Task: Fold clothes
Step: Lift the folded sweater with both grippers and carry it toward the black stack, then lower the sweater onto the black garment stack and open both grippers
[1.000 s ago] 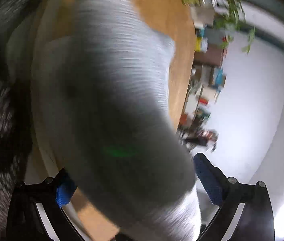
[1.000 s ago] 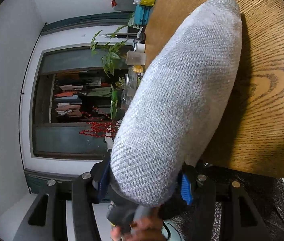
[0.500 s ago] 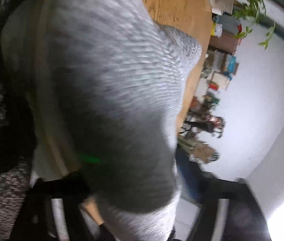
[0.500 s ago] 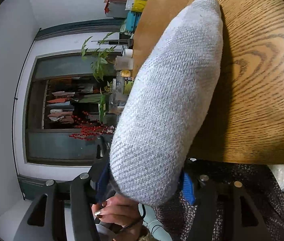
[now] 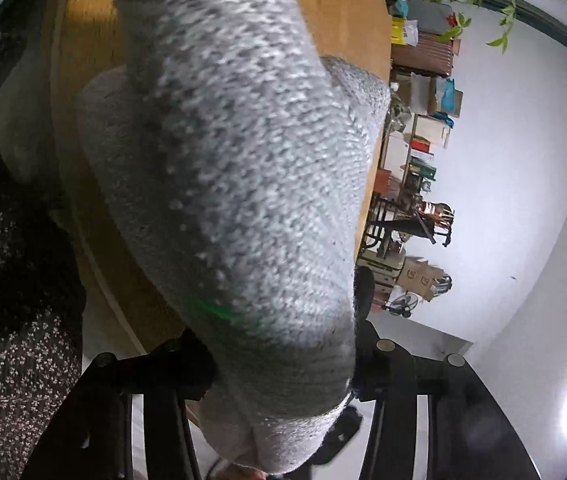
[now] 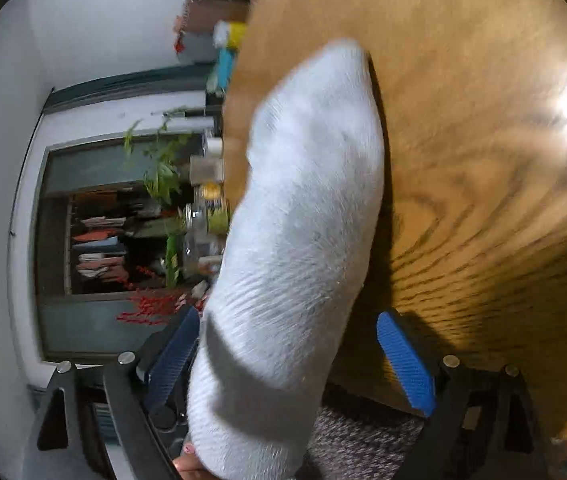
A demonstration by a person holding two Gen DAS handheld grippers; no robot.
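Grey knit sock (image 5: pixel 243 184) fills left wrist view, stretched over wooden worktop (image 5: pixel 339 8), cuff end toward camera. Left gripper (image 5: pixel 283 364): jaws closing, sock between them, both sides pressed against knit; grasping sock. Right gripper (image 6: pixel 283 360): jaws opening, sock (image 6: pixel 299 232) between them, right blue pad (image 6: pixel 403 364) clear of fabric, left pad just beside it; released. Right view motion-blurred. Fingertip (image 6: pixel 189 450) visible below sock.
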